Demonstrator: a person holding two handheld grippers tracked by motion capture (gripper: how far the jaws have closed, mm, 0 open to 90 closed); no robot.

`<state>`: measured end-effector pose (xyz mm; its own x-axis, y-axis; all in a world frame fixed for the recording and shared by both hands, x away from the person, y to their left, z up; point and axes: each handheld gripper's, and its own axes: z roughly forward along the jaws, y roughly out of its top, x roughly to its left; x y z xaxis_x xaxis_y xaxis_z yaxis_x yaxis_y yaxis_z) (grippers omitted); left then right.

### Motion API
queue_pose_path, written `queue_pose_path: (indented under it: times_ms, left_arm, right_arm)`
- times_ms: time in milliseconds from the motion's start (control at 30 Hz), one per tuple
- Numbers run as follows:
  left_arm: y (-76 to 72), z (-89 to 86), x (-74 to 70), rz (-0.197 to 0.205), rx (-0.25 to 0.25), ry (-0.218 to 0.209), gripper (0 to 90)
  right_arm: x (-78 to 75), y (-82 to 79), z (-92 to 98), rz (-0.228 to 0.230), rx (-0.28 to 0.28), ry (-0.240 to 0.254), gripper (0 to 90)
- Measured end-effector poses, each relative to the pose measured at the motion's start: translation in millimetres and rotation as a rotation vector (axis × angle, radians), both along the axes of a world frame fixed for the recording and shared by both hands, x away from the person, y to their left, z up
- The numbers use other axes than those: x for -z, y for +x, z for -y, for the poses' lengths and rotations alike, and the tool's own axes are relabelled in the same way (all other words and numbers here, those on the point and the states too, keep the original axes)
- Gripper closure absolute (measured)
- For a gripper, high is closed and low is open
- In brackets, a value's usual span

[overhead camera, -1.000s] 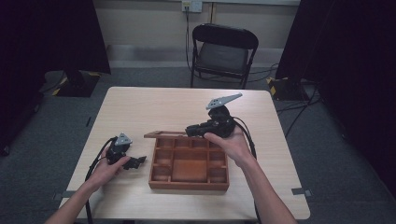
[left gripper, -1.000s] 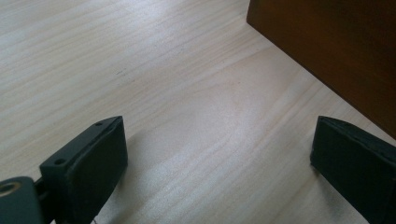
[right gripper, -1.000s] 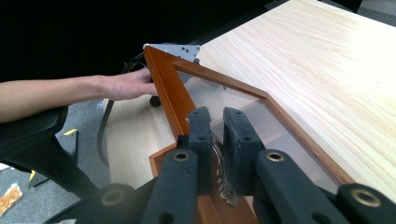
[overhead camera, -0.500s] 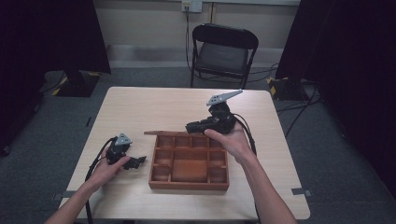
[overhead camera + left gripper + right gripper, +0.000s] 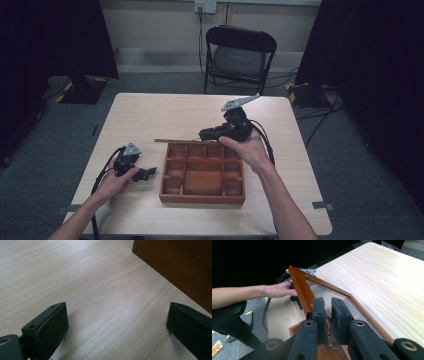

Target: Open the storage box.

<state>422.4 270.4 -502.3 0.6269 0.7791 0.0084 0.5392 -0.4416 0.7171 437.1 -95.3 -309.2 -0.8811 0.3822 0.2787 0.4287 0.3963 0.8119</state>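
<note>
A brown wooden box (image 5: 202, 199) with several compartments sits mid-table. Its lid, a wooden frame (image 5: 299, 287) around a clear pane (image 5: 337, 291), stands raised over the box's far edge and shows edge-on as a thin strip (image 5: 175, 141) in the high view. My right gripper (image 5: 202, 134) (image 5: 327, 301) is shut on the lid, its jaws pinching the clear pane. To the left of the box, my left gripper (image 5: 150, 172) rests low on the table. Its jaws (image 5: 117, 327) stand wide open over bare wood, with the box's side wall (image 5: 180, 265) just beyond.
The light wooden table (image 5: 150, 115) has free room behind and to the left of the box. A black folding chair (image 5: 237, 57) stands past the far edge. The other hand (image 5: 279, 290) holding its gripper appears behind the lid in the right gripper view.
</note>
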Motion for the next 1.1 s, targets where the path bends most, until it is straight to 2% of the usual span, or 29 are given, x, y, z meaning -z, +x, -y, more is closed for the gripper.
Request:
queue_pose_path:
  times_ms: [1100]
  left_arm:
    - [0.1,-0.1,0.1,0.001,0.001,-0.001,3.3]
  right_arm:
    - [-1.8,0.5,0.2,0.021,0.024,-0.004,79.2]
